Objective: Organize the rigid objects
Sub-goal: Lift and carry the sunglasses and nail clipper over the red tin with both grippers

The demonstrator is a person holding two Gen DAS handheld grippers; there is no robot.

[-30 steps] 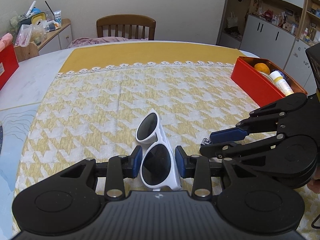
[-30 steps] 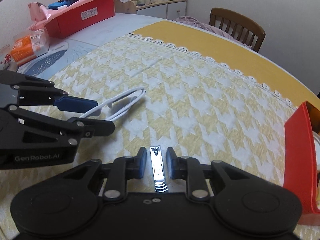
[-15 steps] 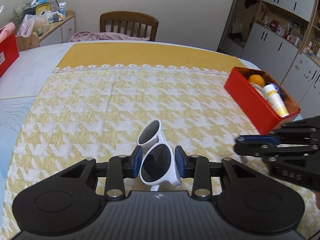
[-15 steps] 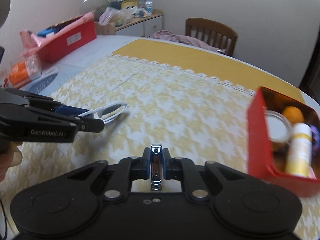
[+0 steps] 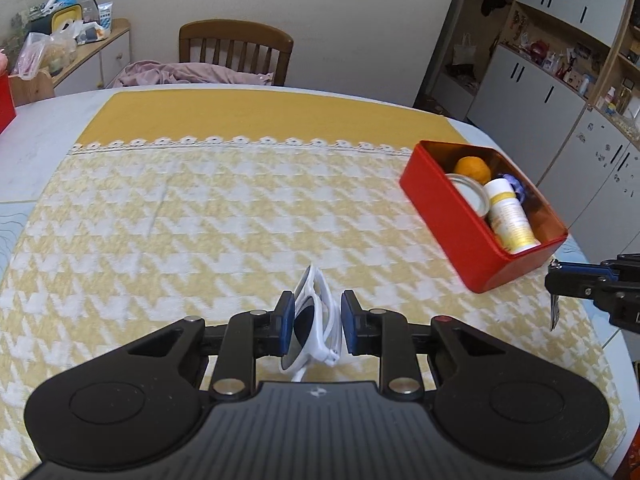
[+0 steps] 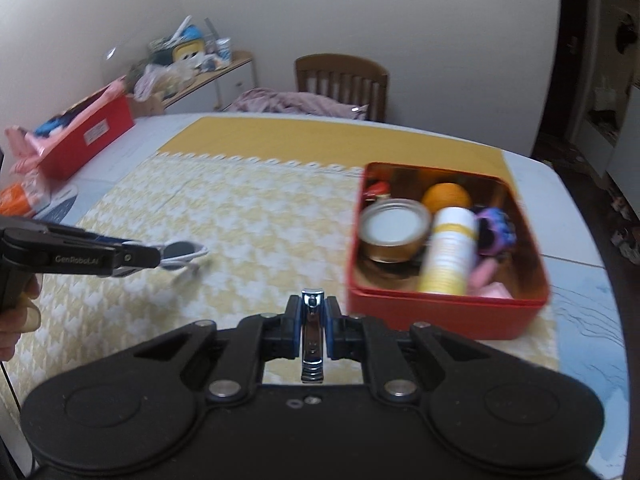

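Observation:
My left gripper (image 5: 314,322) is shut on white sunglasses (image 5: 311,320) and holds them above the yellow tablecloth; they also show in the right wrist view (image 6: 182,252). My right gripper (image 6: 312,318) is shut on a silver nail clipper (image 6: 312,336), just in front of the red box (image 6: 440,312). The red box (image 5: 452,224) holds an orange (image 6: 446,196), a jar (image 6: 394,228), a white and yellow bottle (image 6: 450,252) and a purple item (image 6: 496,230). In the left wrist view the right gripper (image 5: 560,280) is to the right of the box.
The table (image 5: 248,116) has a yellow cloth. A wooden chair (image 5: 236,50) with pink cloth stands behind. A second red bin (image 6: 86,136) sits at the far left. A side cabinet (image 5: 92,50) with clutter and white cupboards (image 5: 560,92) line the walls.
Both grippers lifted their objects off the cloth. The right gripper closed on the clipper and swung right toward the red box. The sunglasses tilted on edge in the left gripper.

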